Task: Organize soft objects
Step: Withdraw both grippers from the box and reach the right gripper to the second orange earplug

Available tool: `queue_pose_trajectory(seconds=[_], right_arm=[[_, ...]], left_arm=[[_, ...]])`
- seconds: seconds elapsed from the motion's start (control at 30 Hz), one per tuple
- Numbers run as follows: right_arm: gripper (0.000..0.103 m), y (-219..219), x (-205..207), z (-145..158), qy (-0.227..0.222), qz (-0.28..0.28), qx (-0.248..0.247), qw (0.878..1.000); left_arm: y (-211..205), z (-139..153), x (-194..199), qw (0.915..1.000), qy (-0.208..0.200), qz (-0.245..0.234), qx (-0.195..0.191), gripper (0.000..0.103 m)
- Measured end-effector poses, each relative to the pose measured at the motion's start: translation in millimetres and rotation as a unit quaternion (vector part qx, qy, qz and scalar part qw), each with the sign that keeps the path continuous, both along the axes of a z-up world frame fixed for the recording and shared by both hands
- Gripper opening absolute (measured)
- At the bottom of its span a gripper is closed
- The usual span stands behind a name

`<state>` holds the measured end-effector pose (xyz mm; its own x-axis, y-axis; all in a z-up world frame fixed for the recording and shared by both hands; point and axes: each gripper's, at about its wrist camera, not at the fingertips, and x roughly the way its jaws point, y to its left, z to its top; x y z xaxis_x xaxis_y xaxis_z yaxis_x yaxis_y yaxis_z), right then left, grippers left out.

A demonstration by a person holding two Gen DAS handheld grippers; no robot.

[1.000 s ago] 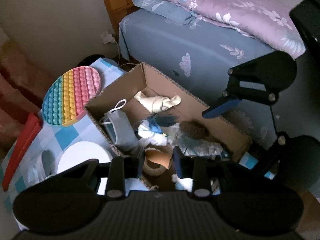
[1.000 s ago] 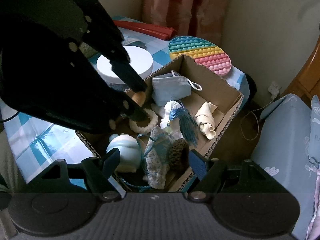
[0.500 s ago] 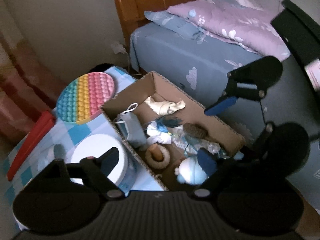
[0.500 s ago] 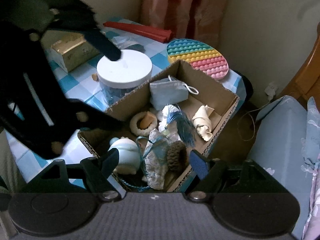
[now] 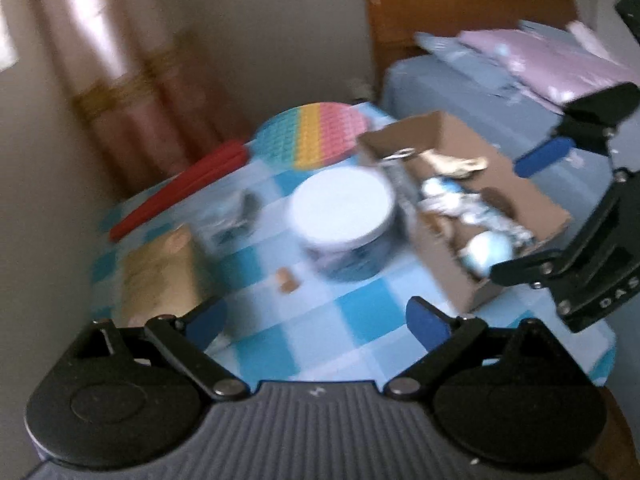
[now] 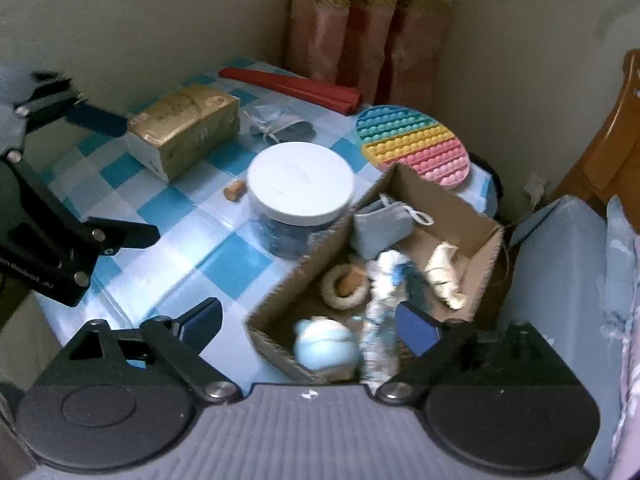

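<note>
Checked blue desk (image 6: 192,216) holds a cardboard box (image 6: 440,200) already mostly filled with soft objects, a grey pouch (image 6: 280,128) seemingly left outside, while left tool (image 5: 316,320) and right tool (image 6: 308,320) hang released, empty.

Each gripper is built from black linkage arms joined by silver screws. Blue pads (image 5: 426,322) are fitted to the fingertips. A grey ribbed housing (image 6: 308,432) is seen beneath.

The right gripper (image 6: 310,326) hangs wide open and empty over the near corner of the cardboard box (image 6: 448,200). Between its fingers lies a pale blue ball (image 6: 325,346); farther ahead in the box rest a woven ring (image 6: 344,286) and a grey face mask (image 6: 380,230). Ahead to the left stands a white-lidded jar (image 6: 300,184).
</note>
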<state>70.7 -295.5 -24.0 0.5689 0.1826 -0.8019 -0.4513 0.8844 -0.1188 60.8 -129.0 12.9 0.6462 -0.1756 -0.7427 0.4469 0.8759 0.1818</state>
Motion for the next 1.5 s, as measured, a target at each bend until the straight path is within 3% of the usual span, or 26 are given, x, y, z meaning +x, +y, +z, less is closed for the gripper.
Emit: queue_pose_trajectory(seconds=[0.33, 0.53, 0.7, 1.17, 1.37, 1.5], right_arm=[[0.099, 41, 0, -4, 0.013, -0.062, 0.032, 0.998], [0.099, 59, -4, -8, -0.006, -0.096, 0.048, 0.994], [0.099, 75, -1, -6, -0.022, -0.075, 0.063, 0.995], [0.099, 87, 20, -9, -0.034, -0.063, 0.067, 0.995], [0.099, 77, 19, -5, -0.046, -0.056, 0.068, 0.995], [0.099, 74, 26, -3, -0.062, -0.020, 0.060, 0.996]], left_arm=[[62, -8, -8, 0.9935, -0.009, 0.106, -0.040, 0.098], [85, -15, -8, 0.9902, -0.008, 0.130, -0.051, 0.098], [102, -22, -7, 0.9880, -0.006, 0.143, -0.059, 0.098], [111, -40, 1, 0.9874, -0.006, 0.142, -0.070, 0.101], [83, -53, 1, 0.9935, -0.013, 0.110, -0.026, 0.101], [73, -57, 0, 0.9956, -0.005, 0.090, -0.027, 0.101]])
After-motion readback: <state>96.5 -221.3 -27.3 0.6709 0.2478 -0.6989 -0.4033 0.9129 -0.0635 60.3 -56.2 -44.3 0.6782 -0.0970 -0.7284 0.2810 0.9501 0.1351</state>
